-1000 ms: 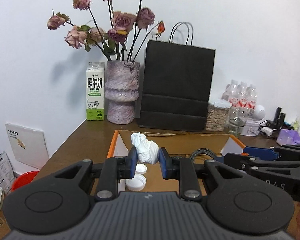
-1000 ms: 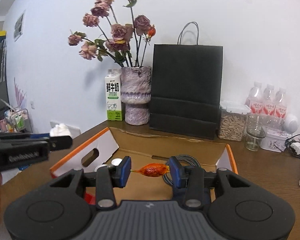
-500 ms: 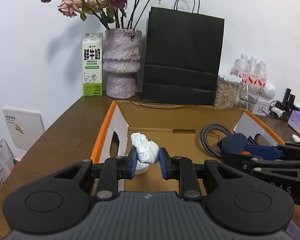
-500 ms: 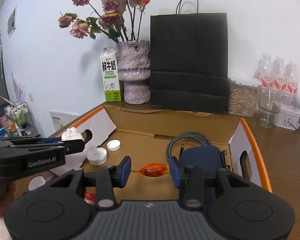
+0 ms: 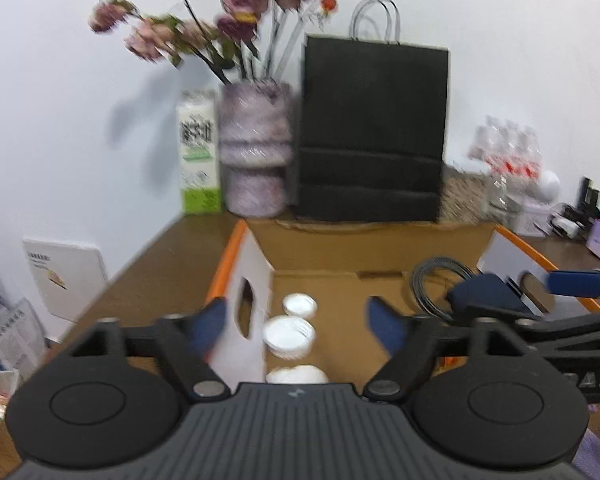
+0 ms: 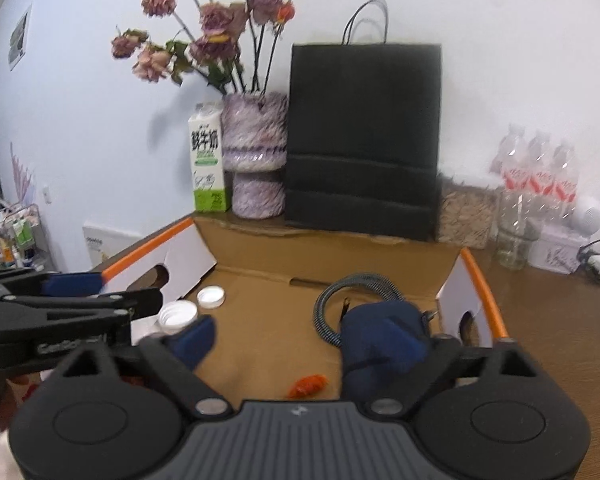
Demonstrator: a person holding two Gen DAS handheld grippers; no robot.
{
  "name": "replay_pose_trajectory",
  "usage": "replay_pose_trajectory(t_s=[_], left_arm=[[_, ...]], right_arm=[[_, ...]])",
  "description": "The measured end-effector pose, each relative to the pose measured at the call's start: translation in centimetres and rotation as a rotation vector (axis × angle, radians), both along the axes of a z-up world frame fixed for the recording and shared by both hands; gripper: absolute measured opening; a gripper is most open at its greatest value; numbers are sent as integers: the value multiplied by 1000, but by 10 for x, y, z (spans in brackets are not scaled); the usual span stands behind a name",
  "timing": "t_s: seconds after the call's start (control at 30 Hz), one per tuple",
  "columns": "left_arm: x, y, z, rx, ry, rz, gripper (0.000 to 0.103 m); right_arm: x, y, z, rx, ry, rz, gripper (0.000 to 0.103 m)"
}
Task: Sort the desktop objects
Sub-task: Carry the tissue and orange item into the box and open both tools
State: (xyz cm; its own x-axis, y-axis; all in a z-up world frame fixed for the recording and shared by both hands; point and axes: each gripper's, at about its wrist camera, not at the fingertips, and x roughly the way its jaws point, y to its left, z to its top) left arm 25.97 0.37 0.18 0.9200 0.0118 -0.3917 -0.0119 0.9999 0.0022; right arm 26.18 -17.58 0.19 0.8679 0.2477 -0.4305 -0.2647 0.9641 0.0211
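My left gripper (image 5: 296,326) hangs over the left end of an open cardboard box (image 5: 236,248), and its jaws are opening with nothing pressed between them. A crumpled white paper ball (image 5: 298,374) lies just below, beside two white bottle caps (image 5: 288,336). My right gripper (image 6: 294,340) is over the same box (image 6: 480,280), its jaws also opening. A small orange-red wrapper (image 6: 309,385) lies loose on the box floor beneath it. A dark blue pouch (image 6: 380,320) and a coiled grey cable (image 6: 340,284) lie in the right half.
Behind the box on the wooden desk stand a black paper bag (image 5: 372,136), a purple vase of dried roses (image 5: 256,152) and a milk carton (image 5: 198,152). A jar of grain (image 6: 466,216), a glass and water bottles (image 6: 540,176) are at the back right.
Both grippers sank toward the box and went from shut to wide open. The white paper ball left the left jaws and the orange-red wrapper left the right jaws; both are down in the box.
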Motion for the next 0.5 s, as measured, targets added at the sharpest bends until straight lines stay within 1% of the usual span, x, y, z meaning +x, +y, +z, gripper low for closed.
replay_pose_trajectory(t_s=[0.03, 0.1, 0.2, 0.5], left_arm=[[-1, 0, 2, 11, -24, 24, 103], [-5, 0, 3, 21, -70, 50, 103], [-5, 2, 5, 5, -71, 44, 103], [-10, 1, 7, 7, -85, 41, 103]], right_arm=[[-1, -2, 2, 7, -7, -7, 103], [-3, -6, 5, 29, -10, -15, 103], [-5, -9, 7, 34, -9, -25, 103], [-11, -5, 9, 16, -15, -15, 103]])
